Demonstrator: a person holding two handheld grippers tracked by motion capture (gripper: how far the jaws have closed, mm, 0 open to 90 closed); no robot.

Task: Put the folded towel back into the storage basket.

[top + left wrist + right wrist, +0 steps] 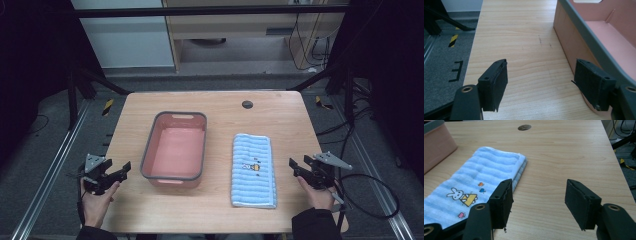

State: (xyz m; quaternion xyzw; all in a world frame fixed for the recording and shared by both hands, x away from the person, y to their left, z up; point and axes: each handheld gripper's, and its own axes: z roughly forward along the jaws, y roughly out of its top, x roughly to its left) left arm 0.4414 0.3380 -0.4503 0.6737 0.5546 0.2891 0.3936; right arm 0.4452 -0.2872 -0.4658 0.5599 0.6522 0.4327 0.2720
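Here: one pink tub (174,150), one folded blue towel (253,170), two grippers.

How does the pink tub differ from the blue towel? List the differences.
The tub is pink with a grey rim; the towel is light blue with a small rabbit print. The tub is a rigid container with raised walls, open and empty; the towel is soft cloth, folded and lying flat. The tub sits nearer the left hand-held gripper, the towel nearer the right hand-held gripper. Both are oblong and rest untouched on the wooden table.
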